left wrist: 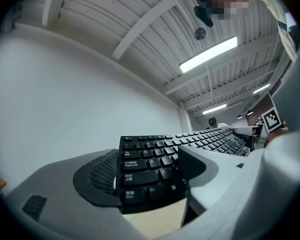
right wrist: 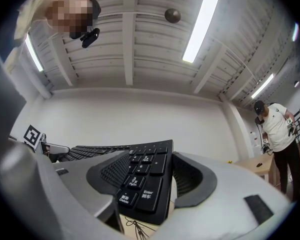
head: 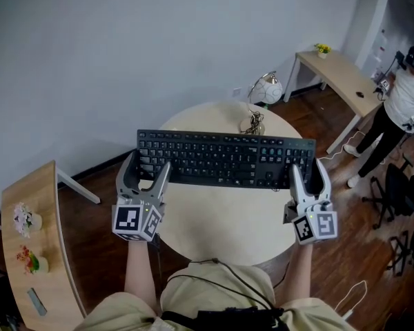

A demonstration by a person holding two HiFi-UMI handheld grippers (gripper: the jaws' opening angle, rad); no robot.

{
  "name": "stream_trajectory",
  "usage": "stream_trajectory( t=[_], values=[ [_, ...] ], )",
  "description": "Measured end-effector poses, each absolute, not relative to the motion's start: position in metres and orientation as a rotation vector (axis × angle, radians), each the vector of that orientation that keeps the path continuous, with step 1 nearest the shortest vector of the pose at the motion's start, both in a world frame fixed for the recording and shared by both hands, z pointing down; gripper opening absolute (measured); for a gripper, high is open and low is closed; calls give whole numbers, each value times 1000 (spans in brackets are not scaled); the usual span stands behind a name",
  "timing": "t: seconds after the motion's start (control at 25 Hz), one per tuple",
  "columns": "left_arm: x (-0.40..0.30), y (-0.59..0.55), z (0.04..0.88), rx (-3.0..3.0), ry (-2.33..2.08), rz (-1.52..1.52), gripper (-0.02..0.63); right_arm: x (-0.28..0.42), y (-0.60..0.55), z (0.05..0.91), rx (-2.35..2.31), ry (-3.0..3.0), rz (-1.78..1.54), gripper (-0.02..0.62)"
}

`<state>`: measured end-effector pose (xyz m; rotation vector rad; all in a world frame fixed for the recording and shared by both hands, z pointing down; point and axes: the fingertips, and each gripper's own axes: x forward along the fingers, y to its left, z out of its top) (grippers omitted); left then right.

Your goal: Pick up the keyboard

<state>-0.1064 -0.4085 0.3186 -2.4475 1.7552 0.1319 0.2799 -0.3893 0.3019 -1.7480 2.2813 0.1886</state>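
Note:
A black full-size keyboard [head: 224, 158] hangs lengthwise a little above the round beige table [head: 228, 223]. My left gripper [head: 145, 169] is shut on its left end, with the Ctrl and Shift keys [left wrist: 140, 176] between the grey jaws in the left gripper view. My right gripper [head: 309, 171] is shut on the right end, where the number pad [right wrist: 142, 179] sits between its ribbed pads. Both grippers tilt slightly upward. A thin coiled cable [head: 252, 123] lies on the table behind the keyboard.
A wooden side desk [head: 45, 205] with small flower pots stands at the left. A white fan [head: 269, 88] sits on the floor by the wall. At the right are another desk [head: 338, 71], a standing person [head: 403, 98] and black chairs [head: 393, 185].

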Motion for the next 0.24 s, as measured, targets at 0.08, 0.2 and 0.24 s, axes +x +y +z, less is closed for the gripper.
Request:
stream_trajectory(
  t=[0.08,0.2,0.24],
  values=[
    [-106,-411,322,-2450,1752,128,368,280,-391,305,-1753,2284,177,288],
    [-107,-411,325,-2451,1752,138,367,280,-390,306,-1752,2289,170,288],
    [-107,-410,326,-2452,1753,139,368,280,-389,306,-1751,2290,169,288]
  ],
)
